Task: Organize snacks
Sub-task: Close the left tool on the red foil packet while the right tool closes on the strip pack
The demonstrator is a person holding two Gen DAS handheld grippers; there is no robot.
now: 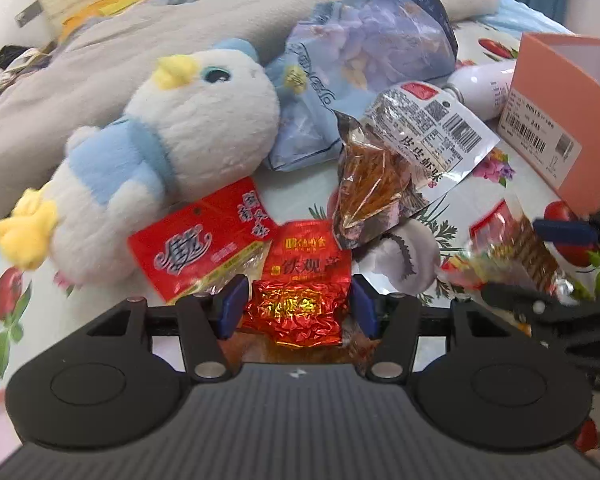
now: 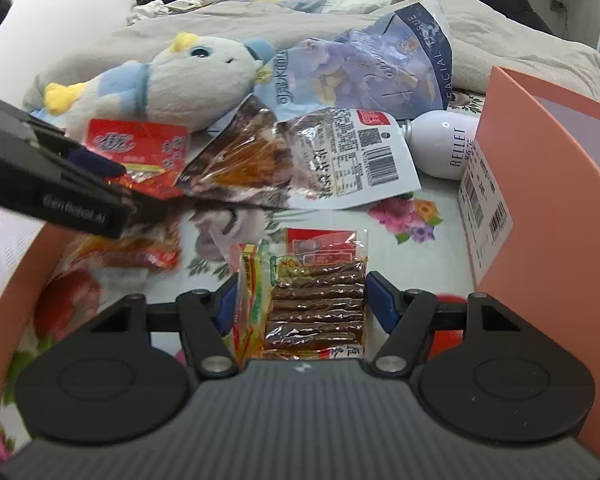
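My left gripper [image 1: 298,306] is shut on a crinkled red foil tea packet [image 1: 300,280] above the bed. A red snack pouch [image 1: 204,240] lies just left of it, and a clear bag of brown shrimp strips [image 1: 380,176] lies beyond. My right gripper [image 2: 300,300] is shut on a clear pack of brown sticks [image 2: 316,304] with a red label. The left gripper [image 2: 80,184] also shows in the right wrist view at the left, over another snack bag [image 2: 132,252]. The shrimp-strip bag [image 2: 300,156] and the red pouch [image 2: 136,146] lie farther back.
An open pink box [image 2: 540,208] stands at the right, and it also shows in the left wrist view [image 1: 568,112]. A plush penguin [image 1: 160,152], a blue tissue pack [image 1: 364,60] and a white bottle [image 2: 440,144] lie on the flowered bedsheet [image 2: 412,216]. A grey duvet [image 1: 140,40] is behind.
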